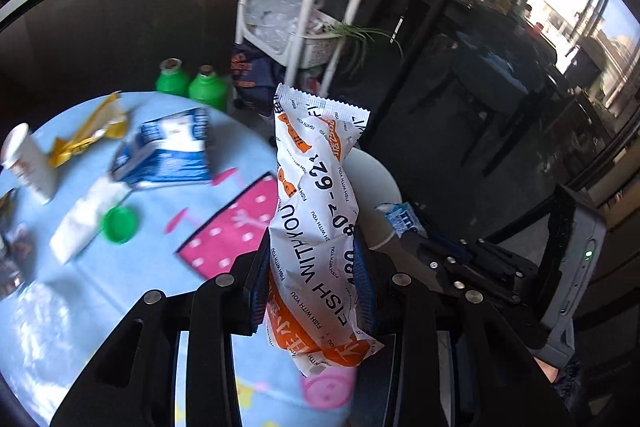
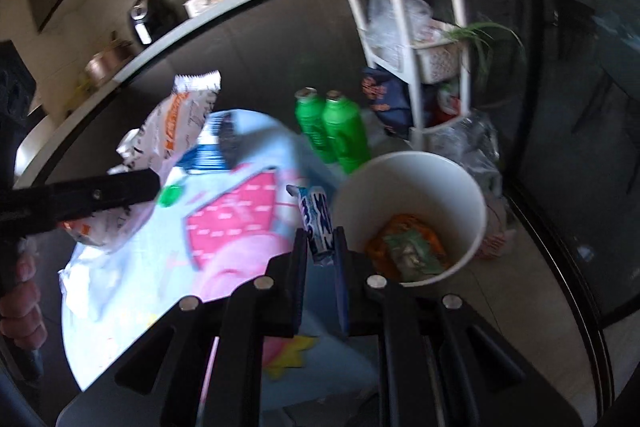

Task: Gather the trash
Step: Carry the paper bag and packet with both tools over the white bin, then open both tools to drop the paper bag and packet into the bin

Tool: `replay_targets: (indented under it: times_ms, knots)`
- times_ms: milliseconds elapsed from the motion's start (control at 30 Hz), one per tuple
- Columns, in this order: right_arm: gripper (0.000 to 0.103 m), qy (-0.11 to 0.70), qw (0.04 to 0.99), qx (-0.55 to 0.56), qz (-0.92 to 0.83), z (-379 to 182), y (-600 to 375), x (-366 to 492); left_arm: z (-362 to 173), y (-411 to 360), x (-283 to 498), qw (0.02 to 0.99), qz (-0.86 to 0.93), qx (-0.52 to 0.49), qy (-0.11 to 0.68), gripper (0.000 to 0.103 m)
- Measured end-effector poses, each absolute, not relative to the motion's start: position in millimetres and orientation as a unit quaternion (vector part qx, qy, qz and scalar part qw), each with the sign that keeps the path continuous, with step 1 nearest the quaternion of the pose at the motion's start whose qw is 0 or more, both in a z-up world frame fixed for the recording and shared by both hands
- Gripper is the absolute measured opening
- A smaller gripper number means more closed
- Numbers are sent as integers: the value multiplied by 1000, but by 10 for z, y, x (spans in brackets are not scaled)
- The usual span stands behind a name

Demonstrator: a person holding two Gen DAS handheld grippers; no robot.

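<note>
Nearest the left wrist camera, the left gripper (image 1: 314, 291) is clamped on a white and orange snack wrapper (image 1: 316, 211), which is held upright over the edge of the bench (image 1: 120, 287). Just to its right, the right gripper (image 2: 322, 251) is closed on a small blue and white wrapper (image 2: 318, 223), raised beside the rim of a white paper bin (image 2: 412, 183). Orange and green wrappers (image 2: 408, 245) are seen lying at the bottom of that bin.

Beneath both grippers, the round bench is covered by a light blue cloth with a pink dotted patch (image 1: 236, 227). On it, further in, a green cap (image 1: 120, 225), a white crumpled packet (image 1: 86, 223), a blue and white carton (image 1: 168, 155), a yellow wrapper (image 1: 88, 137) and a white paper cup (image 1: 28, 163) are scattered, all blurred.

Past the far edge of the bench, two green bottles (image 2: 332, 135) are stood side by side, close to the bin. Behind them a white tiered cart (image 2: 416, 27) is loaded with plastic bags, and a small green plant (image 2: 480, 39) is set beside it. Along the back wall, a long counter (image 2: 180, 31) is crowded with appliances and boxes. Bright windows (image 1: 576, 15) are seen at the far right of the left wrist view.
</note>
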State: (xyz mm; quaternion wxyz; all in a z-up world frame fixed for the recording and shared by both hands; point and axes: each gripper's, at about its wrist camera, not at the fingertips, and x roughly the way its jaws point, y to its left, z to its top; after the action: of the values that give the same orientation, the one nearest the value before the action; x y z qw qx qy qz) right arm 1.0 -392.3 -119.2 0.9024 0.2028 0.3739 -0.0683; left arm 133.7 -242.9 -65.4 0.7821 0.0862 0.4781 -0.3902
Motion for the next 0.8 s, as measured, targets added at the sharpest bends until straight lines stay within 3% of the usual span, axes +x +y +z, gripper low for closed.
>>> replay_targets:
  times_ms: [333, 700, 733, 767, 800]
  knots:
    - [15, 398, 882, 236, -87, -1744, -4457, 172, -1071, -3450, 1626, 756, -411, 107, 499, 34]
    - [17, 417, 868, 252, -97, -2147, -4733, 399, -1573, -3824, 1823, 743, -388, 112, 534, 36]
    - [24, 416, 869, 249, -100, -2163, -4738, 409, -1572, -3830, 1822, 745, -387, 113, 532, 39]
    - [31, 414, 871, 246, -100, -2169, -4740, 415, -1561, -3842, 1814, 748, -387, 114, 527, 51]
    - [46, 409, 874, 242, -101, -2177, -4740, 408, -1546, -3847, 1801, 754, -383, 117, 521, 59]
